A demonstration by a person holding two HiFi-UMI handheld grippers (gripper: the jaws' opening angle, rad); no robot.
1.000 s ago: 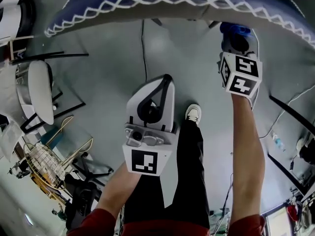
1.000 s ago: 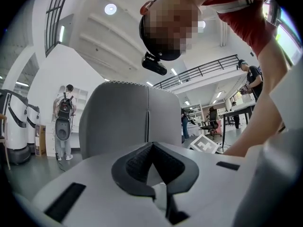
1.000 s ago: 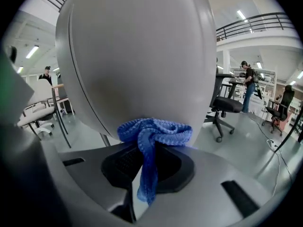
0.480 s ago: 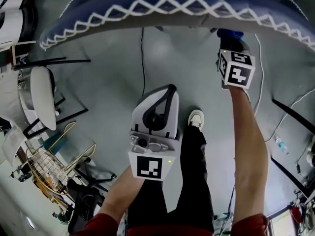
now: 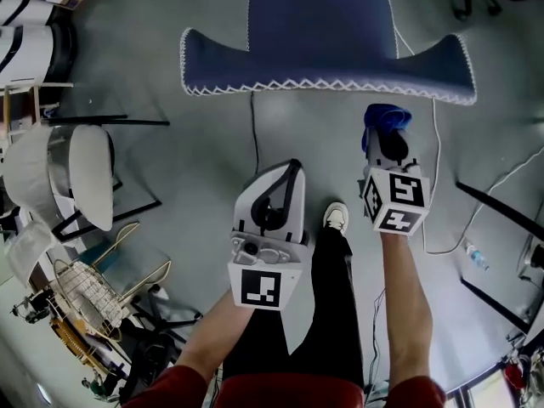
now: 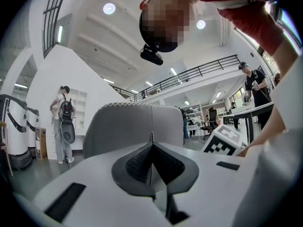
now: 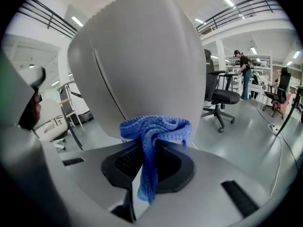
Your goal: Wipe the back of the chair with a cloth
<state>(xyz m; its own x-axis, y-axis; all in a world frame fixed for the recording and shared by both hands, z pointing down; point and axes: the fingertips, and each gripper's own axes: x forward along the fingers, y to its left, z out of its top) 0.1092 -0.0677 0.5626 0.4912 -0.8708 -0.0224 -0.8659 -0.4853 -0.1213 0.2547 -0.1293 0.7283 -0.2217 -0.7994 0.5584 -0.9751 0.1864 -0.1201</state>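
Observation:
The chair (image 5: 327,70) is blue, with white zigzag stitching along its back's top edge; in the head view I see it from above. Its grey back fills the right gripper view (image 7: 142,56) and stands ahead in the left gripper view (image 6: 132,126). My right gripper (image 5: 387,138) is shut on a blue knitted cloth (image 5: 387,117), just short of the back's right part and not touching it. In the right gripper view the cloth (image 7: 154,131) bunches over the jaws and hangs down between them. My left gripper (image 5: 285,168) is shut and holds nothing, lower and left of the cloth.
A white chair (image 5: 89,177) and a wire basket (image 5: 81,291) stand at the left. Cables (image 5: 252,126) run over the grey floor, near my shoe (image 5: 336,218). An office chair (image 7: 222,96) and a standing person (image 7: 244,77) are to the right; another person (image 6: 64,122) stands left.
The chair back, which spanned the top of the head view, now looks smaller and farther off. The right gripper with the cloth has come down away from its top edge.

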